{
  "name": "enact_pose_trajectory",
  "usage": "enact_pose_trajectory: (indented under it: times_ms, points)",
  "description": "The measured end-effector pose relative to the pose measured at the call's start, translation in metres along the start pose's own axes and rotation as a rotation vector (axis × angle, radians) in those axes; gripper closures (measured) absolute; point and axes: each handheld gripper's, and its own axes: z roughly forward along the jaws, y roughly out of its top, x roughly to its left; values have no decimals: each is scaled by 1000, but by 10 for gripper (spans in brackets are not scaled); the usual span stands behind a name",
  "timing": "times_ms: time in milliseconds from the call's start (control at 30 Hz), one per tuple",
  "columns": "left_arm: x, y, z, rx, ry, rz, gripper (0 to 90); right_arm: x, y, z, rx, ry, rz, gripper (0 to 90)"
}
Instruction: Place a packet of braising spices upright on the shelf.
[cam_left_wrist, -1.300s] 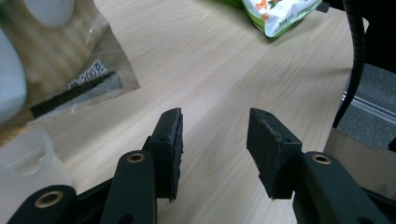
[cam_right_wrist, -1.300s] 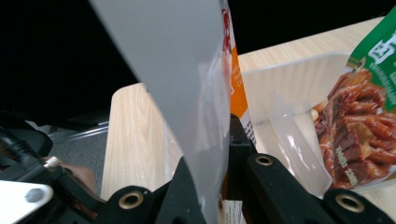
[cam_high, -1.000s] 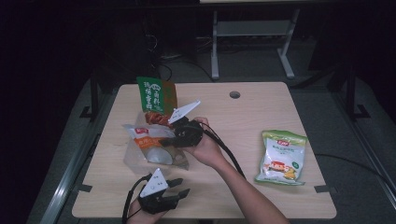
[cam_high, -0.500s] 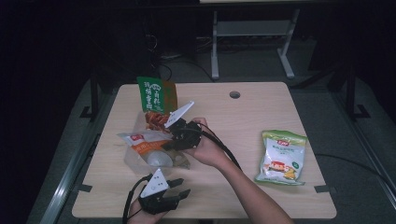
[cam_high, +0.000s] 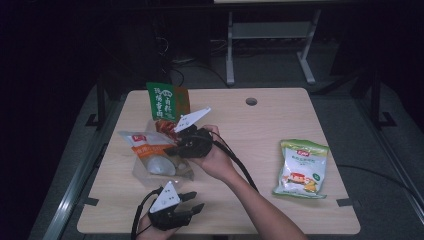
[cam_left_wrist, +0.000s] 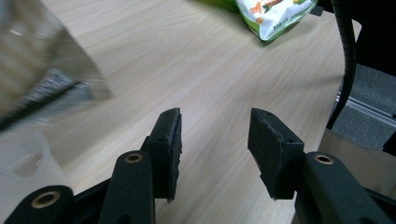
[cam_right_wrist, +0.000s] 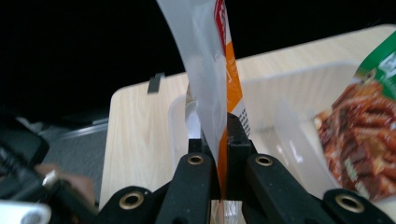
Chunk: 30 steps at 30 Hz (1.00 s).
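My right gripper (cam_high: 172, 149) (cam_right_wrist: 218, 135) is shut on a white and orange snack packet (cam_high: 142, 145) (cam_right_wrist: 210, 60), pinching its lower edge. It holds the packet over a clear plastic bin (cam_high: 172, 172) (cam_right_wrist: 299, 77) at the table's left middle. A red and green snack pack (cam_high: 162, 127) (cam_right_wrist: 355, 126) leans in the bin's far side. My left gripper (cam_high: 196, 201) (cam_left_wrist: 215, 126) rests near the front edge, open, with nothing but bare table between its jaws. A corner of the bin (cam_left_wrist: 18, 158) lies to its left.
A tall green snack bag (cam_high: 162, 100) stands behind the bin. A green and white snack bag (cam_high: 302, 167) (cam_left_wrist: 275, 11) lies flat at the right of the wooden table (cam_high: 250, 130). A cable hole (cam_high: 251, 101) sits near the far edge.
My right gripper has shifted slightly with the packet, which now reaches out leftward over the bin. The left gripper has stayed in place.
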Motion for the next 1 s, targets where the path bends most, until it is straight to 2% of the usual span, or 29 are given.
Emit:
enact_pose_trajectory:
  times_ms: [200,300,400,667,833,1000]
  points:
    - [0,0,-1,-3,1,-9,538,-1,3,4,-64,-8,25,900]
    - [0,0,-2,-1,3,-8,538,-3,4,8,-83,4,40,900]
    - [1,0,-2,-3,3,-2,538,-3,5,10,-117,12,43,900]
    - [-2,1,-3,-7,-3,-21,536,-1,7,17,-204,32,46,900]
    - [-5,-1,-5,13,-16,-13,534,-2,-7,25,-261,49,54,900]
    - [-5,-5,-8,27,-23,-21,532,-5,-31,32,-299,60,82,900]
